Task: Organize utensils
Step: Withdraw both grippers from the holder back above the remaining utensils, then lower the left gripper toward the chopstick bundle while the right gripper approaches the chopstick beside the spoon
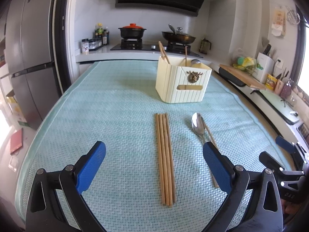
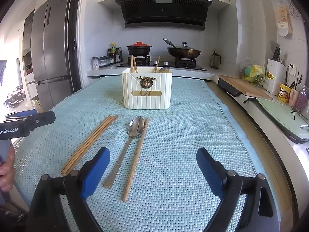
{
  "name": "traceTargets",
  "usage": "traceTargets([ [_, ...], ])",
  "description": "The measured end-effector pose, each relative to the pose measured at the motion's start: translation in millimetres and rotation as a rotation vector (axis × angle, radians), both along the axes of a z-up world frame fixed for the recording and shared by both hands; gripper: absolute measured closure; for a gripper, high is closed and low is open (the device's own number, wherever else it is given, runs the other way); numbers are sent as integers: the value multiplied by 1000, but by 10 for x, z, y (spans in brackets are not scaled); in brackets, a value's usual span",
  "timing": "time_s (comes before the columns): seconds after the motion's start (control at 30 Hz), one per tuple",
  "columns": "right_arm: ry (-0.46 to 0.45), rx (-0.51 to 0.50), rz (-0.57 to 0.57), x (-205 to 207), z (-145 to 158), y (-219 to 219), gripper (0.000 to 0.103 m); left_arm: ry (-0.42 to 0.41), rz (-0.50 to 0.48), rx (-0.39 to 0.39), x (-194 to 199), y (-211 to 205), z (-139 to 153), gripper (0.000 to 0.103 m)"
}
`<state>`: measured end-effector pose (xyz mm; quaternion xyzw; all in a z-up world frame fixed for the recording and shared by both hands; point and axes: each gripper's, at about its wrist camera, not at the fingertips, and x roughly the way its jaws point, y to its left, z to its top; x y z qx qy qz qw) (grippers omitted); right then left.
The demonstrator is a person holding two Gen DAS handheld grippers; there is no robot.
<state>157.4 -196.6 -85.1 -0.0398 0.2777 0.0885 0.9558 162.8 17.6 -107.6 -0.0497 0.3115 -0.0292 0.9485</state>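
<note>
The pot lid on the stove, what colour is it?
Red-orange pot lid, clearest in the right wrist view.

Chopsticks in your bundle (image 1: 165, 158): four, lying side by side on the mat.
Lone chopstick (image 2: 136, 159): one, right beside the spoon.
Spoon on the mat (image 2: 133, 133): one for you.
Holder (image 2: 147, 88): one cream box, standing upright.
Chopsticks in the holder (image 2: 133, 64): you've got three poking up, two left, one right.
Spoon in the holder (image 2: 164, 69): one bowl showing.
Pots on the stove (image 2: 139, 48): two, both lidded.
Grippers: two, yours, left (image 1: 154, 162) and right (image 2: 153, 169).
</note>
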Motion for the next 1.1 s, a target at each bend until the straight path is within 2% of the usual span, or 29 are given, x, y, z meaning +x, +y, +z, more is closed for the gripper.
traceTargets([
  [0.37, -22, 0, -13, -39, 12, -13, 10, -16, -6, 8, -37, -95, 23, 2],
  [1.1, -14, -2, -34, 37, -46, -3, 10, 22, 23, -17, 39, 16, -147, 2],
])
